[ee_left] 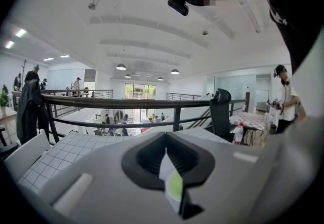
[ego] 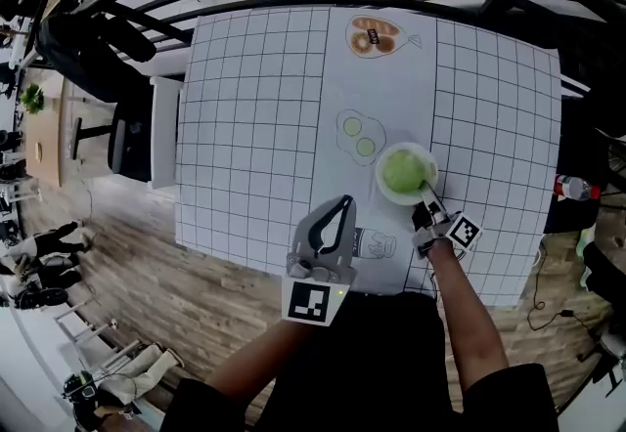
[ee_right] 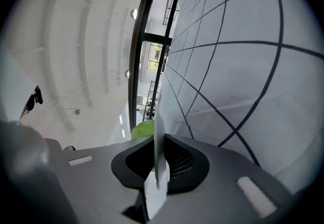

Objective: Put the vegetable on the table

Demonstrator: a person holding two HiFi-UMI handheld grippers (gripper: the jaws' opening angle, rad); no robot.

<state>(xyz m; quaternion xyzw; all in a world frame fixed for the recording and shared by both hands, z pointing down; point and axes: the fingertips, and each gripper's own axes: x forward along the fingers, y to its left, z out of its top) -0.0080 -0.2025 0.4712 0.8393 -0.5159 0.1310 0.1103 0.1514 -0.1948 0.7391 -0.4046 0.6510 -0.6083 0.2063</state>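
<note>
While right tongs (ego: 426, 197) sit at plate (ego: 387, 189) rim | vegetable (ego: 403, 169): round, pale green

The table (ego: 254, 127) before me wore a white cloth with a black grid. Wood plank floor (ego: 147, 274) ran off at 8 o'clock, and a dark chair (ego: 132, 142) stood at 9, just beside the table. A black railing (ee_left: 101, 101) curved round from 10 to 2 o'clock, with a dark jacket (ee_left: 30, 114) slung over it at 10. Beyond the railing the hall was white and bright, with an arched ceiling (ee_left: 142, 30), hanging lamps (ee_left: 120, 67) and a tall window (ee_left: 140, 91) at 12. People (ego: 39, 244) stood well off at 8 o'clock.
</note>
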